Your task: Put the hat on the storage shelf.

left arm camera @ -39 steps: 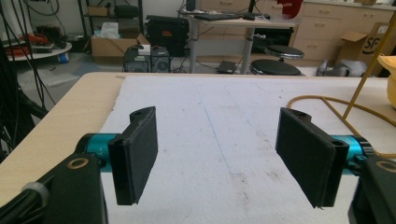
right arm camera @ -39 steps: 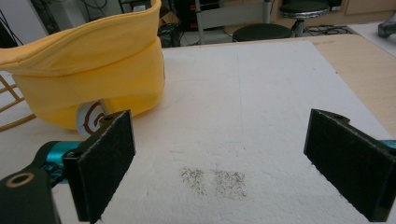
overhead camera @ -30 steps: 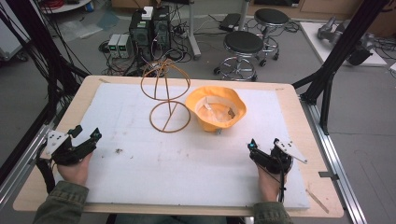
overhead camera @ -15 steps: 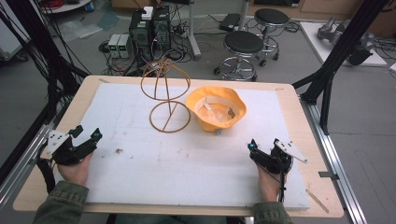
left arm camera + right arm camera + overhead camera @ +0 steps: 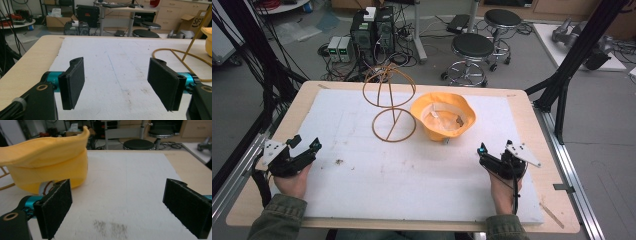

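Two handheld grippers rest at opposite ends of a wooden surface [image 5: 532, 107] covered by a white mat [image 5: 412, 170], each held by a person whose forearms reach in from the near edge. At the person's left, the left gripper [image 5: 304, 147] sits near the mat's left border, its jaws spread wide with nothing between them; seen along those jaws in the left gripper view, the left gripper [image 5: 116, 82] frames only bare, scuffed mat. At the right, the right gripper [image 5: 482, 151] lies on the mat toward the near right side, and in its own view the right gripper [image 5: 117, 207] shows its jaws likewise parted wide and holding nothing. A yellow bucket hat [image 5: 443, 116] lies upside down toward the far middle of the mat, crown down and brim up, its pale lining and a label visible inside. It stands well apart from both grippers, though it looms at the left of the right gripper view, the yellow bucket hat [image 5: 47, 162] beyond the left jaw. Just to the hat's left stands a tan wire stand [image 5: 389, 107], a ring base on the mat with a rounded wire dome above; whether it touches the hat cannot be told. Part of its ring and an upright rod appear at the right of the left gripper view. Black stools [image 5: 473, 47] and computer equipment [image 5: 372, 30] crowd the floor beyond the surface.
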